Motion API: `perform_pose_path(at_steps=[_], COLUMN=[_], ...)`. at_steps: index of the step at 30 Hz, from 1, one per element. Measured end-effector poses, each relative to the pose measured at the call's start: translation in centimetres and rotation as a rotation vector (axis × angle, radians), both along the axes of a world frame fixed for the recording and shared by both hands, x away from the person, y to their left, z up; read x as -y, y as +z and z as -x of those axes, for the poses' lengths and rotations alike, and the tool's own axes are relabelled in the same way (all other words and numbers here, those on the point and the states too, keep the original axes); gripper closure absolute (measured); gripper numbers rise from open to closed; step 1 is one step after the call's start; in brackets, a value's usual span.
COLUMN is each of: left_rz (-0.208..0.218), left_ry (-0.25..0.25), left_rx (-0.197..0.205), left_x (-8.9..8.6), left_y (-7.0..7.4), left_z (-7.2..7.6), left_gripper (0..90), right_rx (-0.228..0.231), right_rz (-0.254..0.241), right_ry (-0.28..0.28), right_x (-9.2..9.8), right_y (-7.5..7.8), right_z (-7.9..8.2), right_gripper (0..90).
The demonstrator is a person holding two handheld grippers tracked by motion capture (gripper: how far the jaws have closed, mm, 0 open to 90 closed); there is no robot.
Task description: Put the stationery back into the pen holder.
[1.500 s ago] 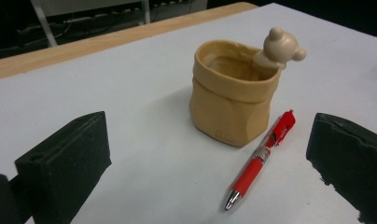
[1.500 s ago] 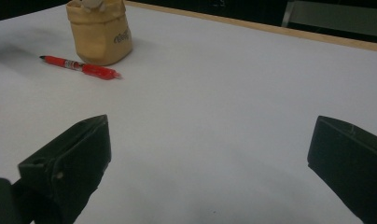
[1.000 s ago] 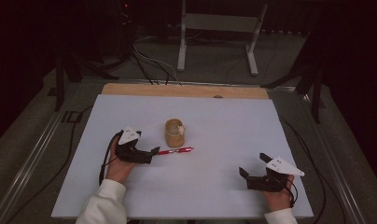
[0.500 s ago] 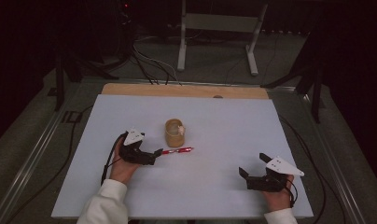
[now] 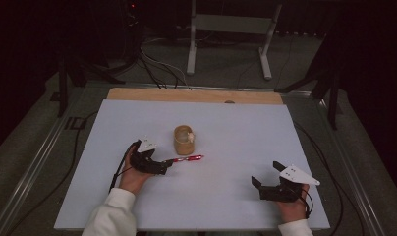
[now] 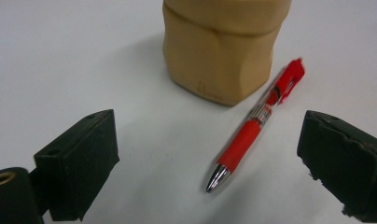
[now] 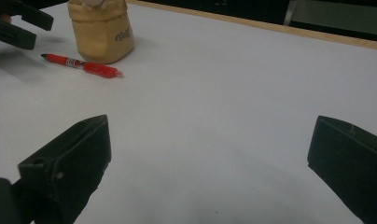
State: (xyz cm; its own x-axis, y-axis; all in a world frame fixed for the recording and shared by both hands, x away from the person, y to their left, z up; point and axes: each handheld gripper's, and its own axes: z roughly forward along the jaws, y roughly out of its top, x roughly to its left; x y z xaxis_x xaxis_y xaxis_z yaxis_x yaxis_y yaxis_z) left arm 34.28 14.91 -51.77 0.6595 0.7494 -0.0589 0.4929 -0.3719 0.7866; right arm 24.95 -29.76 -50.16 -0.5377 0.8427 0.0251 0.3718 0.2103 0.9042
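Both grippers low, fingers apart.

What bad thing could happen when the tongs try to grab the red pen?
The red pen lies flat on the white table, with the left tongs open around its tip, so the pads might slip off its thin, round body. It also lies right beside the tan holder, so the tongs could bump and tip that.

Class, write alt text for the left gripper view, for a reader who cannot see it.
A red pen lies on the white table between the left gripper's open black jaws, untouched, its silver tip nearest the camera. Just behind it stands a tan container.
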Motion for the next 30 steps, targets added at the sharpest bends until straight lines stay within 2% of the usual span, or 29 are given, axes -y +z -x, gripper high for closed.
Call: perform_pose_path(at_steps=[3, 5, 8, 12, 15, 17, 18, 19, 22, 25, 29, 30], left_rz=[-0.04, -0.049, -0.071, -0.099, -0.109, -0.107, -0.109, -0.113, -0.128, -0.134, -0.121, -0.098], left_ry=[0.018, 0.001, -0.03, -0.076, -0.092, -0.098, -0.114, -0.126, -0.152, -0.183, -0.218, -0.232], left_rx=[-0.013, -0.023, -0.025, -0.021, -0.037, -0.033, -0.031, -0.027, -0.02, -0.019, -0.027, -0.024], left_x=[0.3, 0.3, 0.4, 0.7, 0.9, 0.9, 1.0, 1.1, 1.3, 1.5, 1.7, 1.8], left_y=[-0.3, -0.4, -0.6, -0.6, -0.8, -0.8, -0.8, -0.8, -0.7, -0.6, -0.6, -0.3], left_z=[-0.1, -0.1, 0.1, 0.2, 0.2, 0.2, 0.3, 0.3, 0.5, 0.7, 1.0, 1.2], left_gripper=[15.2, 20.9, 40.3, 53.1, 58.5, 63.7, 63.7, 69.0, 75.0, 77.6, 80.4, 80.4], right_rx=[-0.001, -0.001, 0.0, 0.001, 0.001, 0.001, 0.001, 0.0, 0.0, -0.001, -0.001, 0.0], right_rz=[0.0, 0.0, 0.0, 0.001, 0.002, 0.002, 0.002, 0.002, 0.003, 0.002, 0.003, 0.003], right_ry=[0.0, 0.0, 0.0, 0.0, 0.0, 0.0, 0.0, 0.0, 0.001, 0.0, -0.001, -0.001], right_x=[0.0, 0.0, 0.0, 0.0, 0.0, 0.0, 0.0, 0.0, 0.0, 0.0, 0.0, 0.0], right_y=[0.0, 0.0, 0.0, 0.0, 0.0, 0.0, 0.0, 0.0, 0.0, 0.0, 0.0, 0.0], right_z=[0.0, 0.0, 0.0, 0.0, 0.0, 0.0, 0.0, 0.0, 0.0, 0.0, 0.0, 0.0], right_gripper=[0.2, 0.2, 0.2, 0.2, 0.2, 0.2, 0.2, 0.2, 0.2, 0.2, 0.2, 0.2])
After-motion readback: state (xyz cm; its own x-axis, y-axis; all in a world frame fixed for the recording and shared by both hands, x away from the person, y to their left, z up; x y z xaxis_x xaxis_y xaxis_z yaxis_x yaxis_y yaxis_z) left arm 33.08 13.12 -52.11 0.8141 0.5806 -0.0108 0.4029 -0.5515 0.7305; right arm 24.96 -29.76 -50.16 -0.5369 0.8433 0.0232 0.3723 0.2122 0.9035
